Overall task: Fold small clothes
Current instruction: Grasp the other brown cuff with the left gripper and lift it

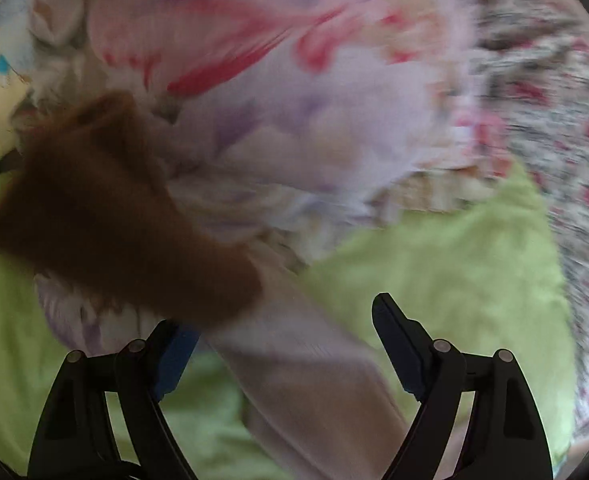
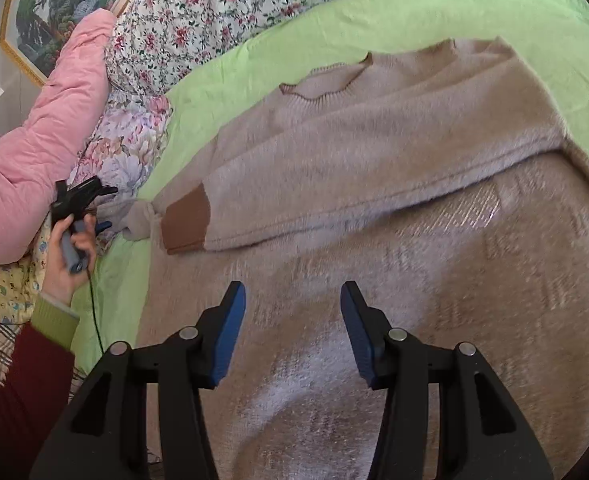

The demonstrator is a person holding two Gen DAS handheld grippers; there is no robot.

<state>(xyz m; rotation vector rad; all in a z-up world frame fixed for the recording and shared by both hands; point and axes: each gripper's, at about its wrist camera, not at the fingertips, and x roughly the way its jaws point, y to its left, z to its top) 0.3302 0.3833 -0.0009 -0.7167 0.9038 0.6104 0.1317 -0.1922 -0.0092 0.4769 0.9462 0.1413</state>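
A beige fuzzy sweater (image 2: pixel 374 208) lies spread on the green sheet (image 2: pixel 334 12), one sleeve folded across its body, ending in a brown cuff (image 2: pixel 184 222). My right gripper (image 2: pixel 292 300) is open and empty just above the sweater's lower body. In the right wrist view the left gripper (image 2: pixel 106 208) sits at the sweater's left edge beside the cuff. The left wrist view is blurred: the left gripper (image 1: pixel 278 312) stands open, with the sleeve (image 1: pixel 314 380) running between its fingers and the brown cuff (image 1: pixel 106 216) just ahead.
A pink quilt (image 2: pixel 34 160) and floral bedding (image 2: pixel 198 20) are piled along the far left of the bed. A framed picture (image 2: pixel 54 4) hangs on the wall behind. A yellow patterned cloth (image 2: pixel 2 288) lies at the bed's left edge.
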